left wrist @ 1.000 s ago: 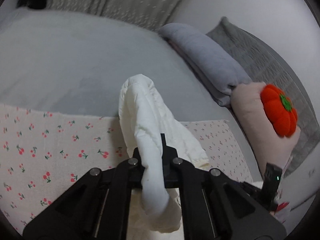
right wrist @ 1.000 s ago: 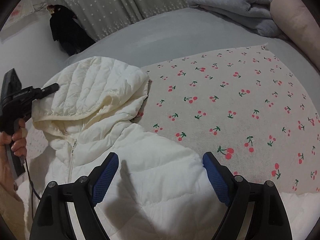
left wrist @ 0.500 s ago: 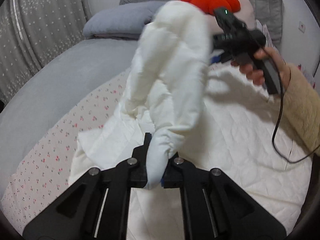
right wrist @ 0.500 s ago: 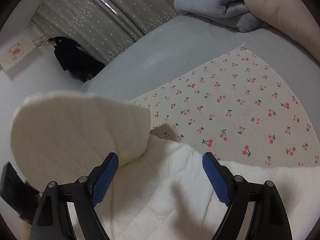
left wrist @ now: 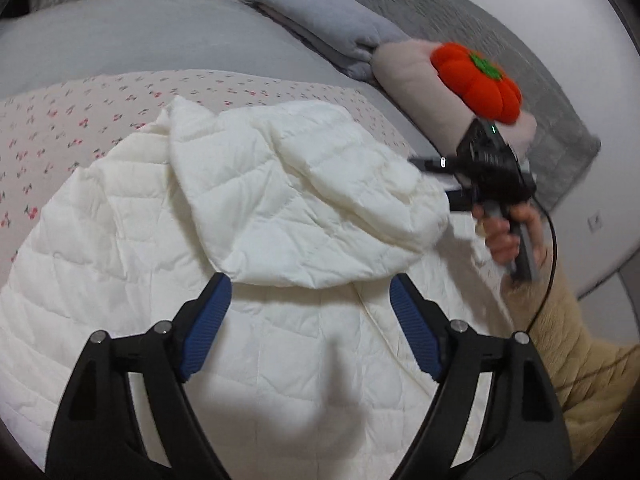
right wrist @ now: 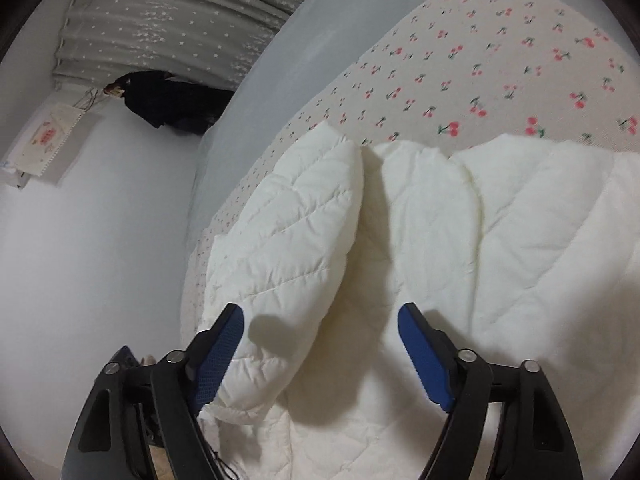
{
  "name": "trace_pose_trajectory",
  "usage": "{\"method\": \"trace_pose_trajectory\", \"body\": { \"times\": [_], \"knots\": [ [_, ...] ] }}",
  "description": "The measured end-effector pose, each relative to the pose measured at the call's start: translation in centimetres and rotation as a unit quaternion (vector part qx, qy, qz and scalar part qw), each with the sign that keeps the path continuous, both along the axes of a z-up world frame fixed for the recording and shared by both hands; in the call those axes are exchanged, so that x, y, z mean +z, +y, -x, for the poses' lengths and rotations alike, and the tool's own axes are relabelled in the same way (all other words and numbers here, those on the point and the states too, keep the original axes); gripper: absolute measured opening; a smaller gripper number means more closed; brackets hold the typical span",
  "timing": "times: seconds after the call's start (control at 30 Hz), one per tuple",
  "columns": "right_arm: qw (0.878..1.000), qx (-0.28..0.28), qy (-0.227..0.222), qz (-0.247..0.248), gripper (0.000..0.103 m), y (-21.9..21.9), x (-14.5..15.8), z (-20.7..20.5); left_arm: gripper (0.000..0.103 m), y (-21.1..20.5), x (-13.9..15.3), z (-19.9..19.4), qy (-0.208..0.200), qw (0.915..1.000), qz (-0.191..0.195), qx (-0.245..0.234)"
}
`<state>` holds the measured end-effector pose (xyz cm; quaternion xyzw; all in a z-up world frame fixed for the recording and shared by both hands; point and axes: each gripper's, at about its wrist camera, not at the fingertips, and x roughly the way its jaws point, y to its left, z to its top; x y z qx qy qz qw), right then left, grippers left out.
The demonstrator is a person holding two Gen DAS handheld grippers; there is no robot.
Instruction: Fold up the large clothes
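A white quilted hooded jacket (left wrist: 120, 264) lies spread on the cherry-print sheet (left wrist: 60, 116). One puffy part of it (left wrist: 304, 196) is folded over the body. My left gripper (left wrist: 310, 284) hovers just above the jacket, its jaws opening, with nothing between the blue pads. In the left wrist view a hand holds my right gripper (left wrist: 444, 182) at the folded part's right edge. In the right wrist view my right gripper (right wrist: 320, 312) is closing. A padded fold (right wrist: 288, 240) lies between its fingers, against the left pad (right wrist: 218, 356); the right pad is apart from it.
The grey bed (left wrist: 140, 36) runs behind the sheet. A folded grey blanket (left wrist: 320, 20), a pink pillow (left wrist: 408, 76) and an orange pumpkin plush (left wrist: 480, 80) sit at the headboard. A starred curtain (right wrist: 168, 12) and a dark garment (right wrist: 172, 100) stand beyond the bed's edge.
My left gripper has let go of the white sleeve it held up and its jaws have spread. The sleeve now lies across the jacket. My right gripper has narrowed and swung left.
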<state>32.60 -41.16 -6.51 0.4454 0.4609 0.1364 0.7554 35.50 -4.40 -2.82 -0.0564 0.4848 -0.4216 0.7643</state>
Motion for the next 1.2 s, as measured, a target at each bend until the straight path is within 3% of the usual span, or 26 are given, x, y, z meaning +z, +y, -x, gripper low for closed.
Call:
{"method": "trace_pose_trajectory", "body": {
  "times": [0.03,0.07,0.13,0.23,0.33,0.4,0.47,0.53,0.6,0.67,0.8,0.83,0.9,1.0,1.1,1.2],
  "knots": [
    [1.0,0.016,0.011,0.012,0.027,1.4,-0.5,-0.6,0.082,0.1,-0.2,-0.6,0.013,0.9995,0.006,0.028],
    [0.999,0.032,0.023,0.031,0.013,2.8,-0.5,-0.8,0.082,0.5,-0.2,-1.3,0.018,0.9984,0.012,0.051],
    [0.992,0.075,0.018,0.096,0.011,6.7,-0.4,-0.7,0.082,0.8,0.3,-1.6,-0.003,0.9969,0.02,0.076],
    [0.972,0.113,0.017,0.205,0.01,10.8,-0.7,-0.2,0.082,-0.9,1.0,-1.3,-0.054,0.9951,0.013,0.082],
    [0.967,0.091,0.018,0.236,0.014,10.7,0.9,0.2,0.082,-4.1,0.6,-2.3,-0.065,0.9942,-0.051,0.069],
    [0.962,0.079,0.012,0.261,0.024,10.3,2.7,1.2,0.082,-4.4,1.8,-2.1,-0.11,0.9892,-0.069,0.067],
    [0.954,0.05,-0.022,0.295,0.038,9.7,5.5,2.2,0.082,-4.7,3.0,-2.0,-0.173,0.9785,-0.082,0.078],
    [0.938,0.009,-0.076,0.338,0.049,9.4,8.3,2.5,0.082,-5.0,3.4,-2.8,-0.203,0.9703,-0.094,0.093],
    [0.928,-0.004,-0.13,0.349,0.054,9.7,9.6,1.3,0.082,-5.7,2.7,-3.6,-0.194,0.973,-0.091,0.087],
    [0.927,0.008,-0.155,0.341,0.055,10.3,8.9,-0.8,0.082,-6.5,0.8,-3.9,-0.176,0.9757,-0.109,0.072],
    [0.925,0.027,-0.079,0.372,0.055,11.8,3.2,-3.5,0.082,-7.0,-5.0,-3.4,-0.129,0.9768,-0.166,0.04],
    [0.925,0.034,-0.061,0.372,0.055,11.9,1.6,-3.7,0.082,-6.7,-5.5,-3.3,-0.128,0.9784,-0.157,0.041],
    [0.927,0.035,-0.071,0.367,0.055,11.7,0.2,-3.1,0.082,-6.5,-5.4,-3.3,-0.121,0.9801,-0.151,0.043],
    [0.926,0.039,-0.058,0.371,0.055,11.8,1.4,-2.9,0.082,-6.7,-4.1,-3.3,-0.108,0.9806,-0.155,0.054],
    [0.934,0.027,-0.071,0.349,0.056,11.5,3.3,-0.8,0.082,-5.9,-1.8,-1.7,-0.115,0.9865,-0.1,0.06],
    [0.943,0.018,-0.079,0.323,0.056,11.1,4.9,1.2,0.082,-6.5,-0.5,0.5,-0.116,0.9897,-0.074,0.041]
  ]
}}
